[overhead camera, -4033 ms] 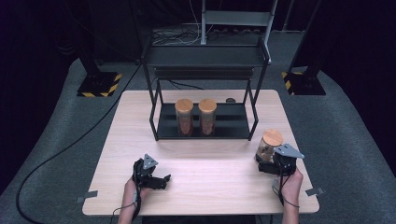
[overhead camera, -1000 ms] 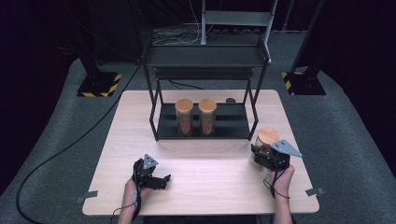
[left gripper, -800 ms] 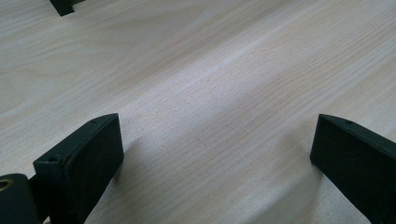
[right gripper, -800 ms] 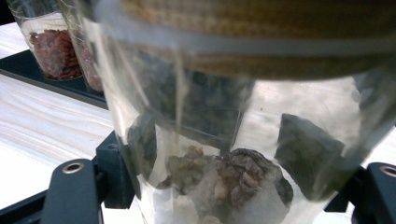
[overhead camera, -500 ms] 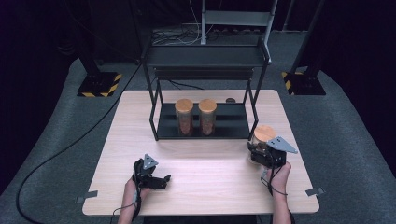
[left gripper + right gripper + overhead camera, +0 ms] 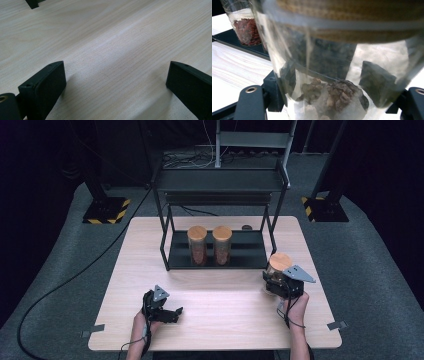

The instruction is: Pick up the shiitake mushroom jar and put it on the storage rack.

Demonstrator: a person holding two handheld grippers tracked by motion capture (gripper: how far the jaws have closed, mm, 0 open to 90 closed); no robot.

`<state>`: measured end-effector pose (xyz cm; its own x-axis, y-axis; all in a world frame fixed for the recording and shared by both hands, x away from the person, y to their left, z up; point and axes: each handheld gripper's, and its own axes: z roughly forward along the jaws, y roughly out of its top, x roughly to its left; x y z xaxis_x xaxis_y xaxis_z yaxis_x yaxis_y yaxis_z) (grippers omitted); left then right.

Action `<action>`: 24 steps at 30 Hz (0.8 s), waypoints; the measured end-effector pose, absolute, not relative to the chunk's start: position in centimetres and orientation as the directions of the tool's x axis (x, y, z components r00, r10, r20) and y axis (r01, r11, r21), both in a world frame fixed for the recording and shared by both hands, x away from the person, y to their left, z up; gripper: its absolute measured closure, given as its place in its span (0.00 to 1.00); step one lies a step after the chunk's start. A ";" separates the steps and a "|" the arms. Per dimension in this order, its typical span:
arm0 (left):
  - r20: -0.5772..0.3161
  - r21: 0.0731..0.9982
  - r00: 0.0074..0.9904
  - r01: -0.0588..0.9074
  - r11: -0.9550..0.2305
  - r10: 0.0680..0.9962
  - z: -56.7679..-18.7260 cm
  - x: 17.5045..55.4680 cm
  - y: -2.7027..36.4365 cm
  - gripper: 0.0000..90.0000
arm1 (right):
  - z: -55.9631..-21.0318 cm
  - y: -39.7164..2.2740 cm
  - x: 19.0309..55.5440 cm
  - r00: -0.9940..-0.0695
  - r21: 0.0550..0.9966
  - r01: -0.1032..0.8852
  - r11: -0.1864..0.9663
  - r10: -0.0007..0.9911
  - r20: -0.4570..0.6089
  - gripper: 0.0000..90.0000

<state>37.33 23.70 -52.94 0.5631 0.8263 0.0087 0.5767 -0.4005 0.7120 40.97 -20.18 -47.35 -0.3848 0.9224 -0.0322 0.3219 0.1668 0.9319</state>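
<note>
Left gripper (image 6: 172, 312): rests low on table (image 6: 225, 320), jaws spread, nothing between. Right gripper (image 6: 275, 282): raised at table's right, jaws clamped on cork-lidded glass jar (image 6: 279, 263). Beyond: black rack (image 6: 220, 182) holding two jars (image 6: 210, 245), its right post near held jar.

Table (image 6: 220, 295) brightly lit from above; floor around table dim, background near black. Soft glare band across table centre. Left gripper view sharp, soft shadows under jaws. Right gripper view: jar (image 6: 342, 62) close, blurred, glass reflections; table behind overexposed.
</note>
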 end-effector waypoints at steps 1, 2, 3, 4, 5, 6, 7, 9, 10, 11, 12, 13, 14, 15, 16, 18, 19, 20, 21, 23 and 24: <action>0.008 0.712 0.563 0.577 -0.400 0.826 -52.9 37.3 23.7 0.02 | -47.3 -20.1 41.0 -0.385 0.931 0.323 0.169 0.922 -0.033 0.28; 0.008 0.712 0.563 0.577 -0.400 0.826 -52.9 37.3 23.7 0.02 | -47.3 -20.0 41.1 -0.387 0.931 0.325 0.169 0.921 -0.033 0.28; 0.008 0.712 0.563 0.577 -0.400 0.826 -52.9 37.3 23.7 0.02 | -47.3 -20.0 41.1 -0.389 0.931 0.324 0.170 0.921 -0.033 0.28; 0.009 0.712 0.563 0.577 -0.401 0.826 -52.9 37.3 23.7 0.02 | -47.3 -19.9 41.1 -0.391 0.931 0.322 0.170 0.920 -0.033 0.28; 0.008 0.712 0.563 0.577 -0.400 0.826 -52.9 37.3 23.7 0.02 | -47.3 -19.9 41.1 -0.392 0.932 0.321 0.170 0.920 -0.032 0.28; 0.007 0.712 0.564 0.577 -0.400 0.826 -52.9 37.3 23.7 0.02 | -47.3 -19.8 41.1 -0.392 0.932 0.321 0.169 0.919 -0.032 0.28; 0.007 0.712 0.564 0.577 -0.400 0.826 -52.9 37.3 23.7 0.02 | -47.3 -19.8 41.1 -0.393 0.932 0.320 0.171 0.919 -0.034 0.27; 0.007 0.712 0.565 0.576 -0.401 0.825 -52.9 37.3 23.7 0.02 | -47.3 -19.8 41.1 -0.393 0.931 0.320 0.174 0.919 -0.036 0.28; 0.007 0.712 0.565 0.576 -0.401 0.825 -52.9 37.3 23.7 0.02 | -47.3 -19.8 41.1 -0.392 0.932 0.320 0.170 0.919 -0.033 0.28; 0.007 0.712 0.565 0.577 -0.401 0.825 -52.9 37.3 23.7 0.02 | -47.3 -19.8 41.1 -0.392 0.933 0.319 0.168 0.919 -0.031 0.27; 0.007 0.712 0.565 0.577 -0.401 0.825 -52.9 37.3 23.7 0.02 | -47.3 -19.8 41.1 -0.393 0.933 0.319 0.167 0.919 -0.030 0.28; 0.007 0.713 0.562 0.577 -0.398 0.827 -53.0 37.3 23.7 0.02 | -47.3 -19.8 41.2 -0.394 0.932 0.320 0.168 0.919 -0.031 0.27; 0.006 0.713 0.562 0.578 -0.398 0.827 -53.0 37.3 23.7 0.02 | -47.3 -19.7 41.2 -0.394 0.932 0.321 0.170 0.918 -0.032 0.28; 0.007 0.713 0.562 0.577 -0.398 0.827 -53.0 37.3 23.7 0.02 | -47.3 -19.7 41.2 -0.394 0.931 0.324 0.170 0.918 -0.031 0.28; 0.007 0.712 0.563 0.577 -0.400 0.826 -52.9 37.3 23.7 0.02 | -47.2 -19.7 41.2 -0.397 0.931 0.323 0.171 0.917 -0.031 0.28; 0.007 0.712 0.563 0.577 -0.400 0.826 -52.9 37.3 23.7 0.02 | -47.1 -19.6 41.2 -0.398 0.931 0.321 0.172 0.917 -0.033 0.27; 0.007 0.713 0.563 0.577 -0.399 0.827 -53.0 37.3 23.7 0.02 | -47.1 -19.6 41.2 -0.398 0.931 0.320 0.173 0.917 -0.034 0.28; 0.007 0.712 0.563 0.577 -0.400 0.826 -52.9 37.3 23.7 0.02 | -47.1 -19.6 41.2 -0.398 0.932 0.320 0.173 0.917 -0.033 0.27; 0.006 0.713 0.563 0.577 -0.399 0.826 -53.0 37.3 23.7 0.02 | -47.1 -19.5 41.3 -0.398 0.932 0.319 0.172 0.917 -0.033 0.28; 0.006 0.712 0.565 0.577 -0.400 0.825 -53.0 37.3 23.7 0.02 | -47.1 -19.5 41.3 -0.397 0.932 0.319 0.171 0.917 -0.032 0.28; 0.007 0.712 0.566 0.576 -0.401 0.825 -52.9 37.3 23.7 0.02 | -47.0 -19.4 41.4 -0.397 0.933 0.318 0.169 0.917 -0.031 0.28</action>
<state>37.34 23.70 -52.95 0.5658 0.8245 0.0070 0.5761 -0.4014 0.7120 41.37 -19.41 -47.05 -0.3974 0.9172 -0.0306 0.3179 0.1689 0.9330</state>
